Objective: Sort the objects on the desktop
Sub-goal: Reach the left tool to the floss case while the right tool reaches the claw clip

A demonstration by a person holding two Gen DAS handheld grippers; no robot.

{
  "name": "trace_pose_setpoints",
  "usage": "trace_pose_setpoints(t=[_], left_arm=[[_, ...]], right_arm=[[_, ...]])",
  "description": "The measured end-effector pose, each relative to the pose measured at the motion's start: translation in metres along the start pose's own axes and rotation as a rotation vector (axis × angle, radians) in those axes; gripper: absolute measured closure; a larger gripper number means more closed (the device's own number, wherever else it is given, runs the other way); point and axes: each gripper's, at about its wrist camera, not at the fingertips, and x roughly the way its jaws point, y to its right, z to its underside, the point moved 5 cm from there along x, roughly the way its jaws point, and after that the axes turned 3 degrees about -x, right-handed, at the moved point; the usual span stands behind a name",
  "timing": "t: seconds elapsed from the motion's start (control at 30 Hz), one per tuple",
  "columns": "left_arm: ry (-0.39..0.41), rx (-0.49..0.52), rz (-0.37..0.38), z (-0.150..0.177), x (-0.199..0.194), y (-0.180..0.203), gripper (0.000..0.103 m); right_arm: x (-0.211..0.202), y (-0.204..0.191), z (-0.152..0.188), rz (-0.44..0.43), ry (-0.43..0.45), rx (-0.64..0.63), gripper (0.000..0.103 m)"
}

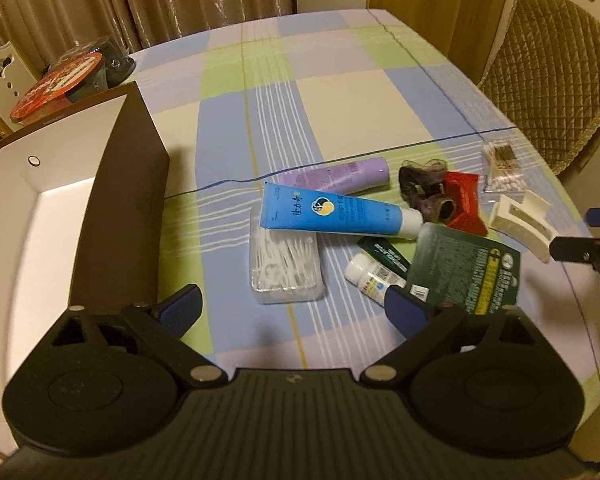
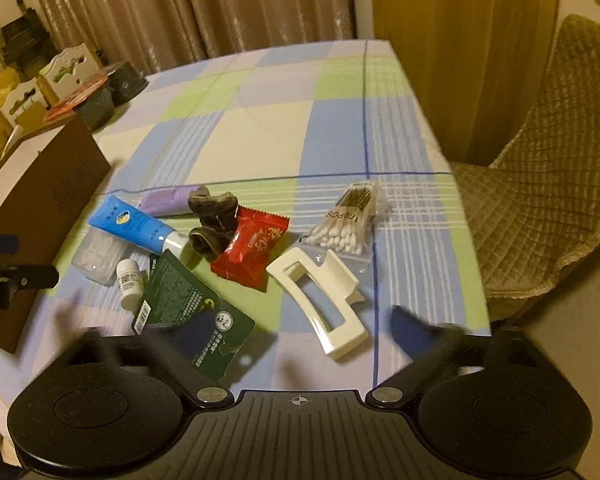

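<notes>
Open brown cardboard box with white inside point(image 1: 60, 216) stands at the desk's left; what shows of its inside is bare. All the loose items lie in one heap on the checked blue-green tablecloth point(image 1: 340, 92) just right of it.

- Dark green flat printed sachet point(image 1: 466, 272): light, floppy; pinch an edge. It overlaps the small white pill bottle point(image 1: 370, 276).
- Blue squeeze tube with white cap point(image 1: 336, 212): soft, likely slippery; grip mid-body. It rests across the clear plastic box of floss picks point(image 1: 286, 268) and blocks it.
- Cream plastic claw hair clip point(image 2: 320, 296): stiff, hollow frame offers a hold.
- Red crinkly snack packet point(image 2: 252, 252), touching a dark velvet scrunchie point(image 2: 214, 220).

Left gripper point(image 1: 292, 308) fingers spread wide, empty. Right gripper point(image 2: 260, 340) blurred, apparently spread.
</notes>
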Motion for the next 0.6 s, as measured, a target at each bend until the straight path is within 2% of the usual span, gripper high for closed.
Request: trace_pose_setpoints(t=[0.13,0.3,0.33,0.37,0.4,0.47,0.6], left_arm=[[-0.009,0.011,0.005,-0.005,0.013,0.000,0.008],[-0.025,0.020,0.009,-0.009,0.030,-0.002,0.014],[-0.029,0.020,0.009,-0.009,0.033,-0.002,0.016],[-0.034,0.019,0.009,-0.009,0.037,-0.003,0.018],[-0.038,0.019,0.010,-0.009,0.041,-0.004,0.020],[-0.047,0.019,0.010,-0.010,0.049,-0.005,0.023],[-0.064,0.018,0.011,-0.011,0.065,-0.007,0.023]], right_arm=[[0.017,0.007,-0.003,0.006,-0.007,-0.017,0.022],[0.037,0.015,-0.004,0.014,-0.034,-0.038,0.022],[0.040,0.017,-0.003,0.014,-0.035,-0.042,0.024],[0.043,0.017,-0.003,0.012,-0.037,-0.048,0.035],[0.046,0.017,-0.002,0.010,-0.039,-0.055,0.041],[0.050,0.017,-0.001,0.014,-0.045,-0.060,0.043],[0.052,0.015,0.003,0.036,-0.040,-0.090,0.045]])
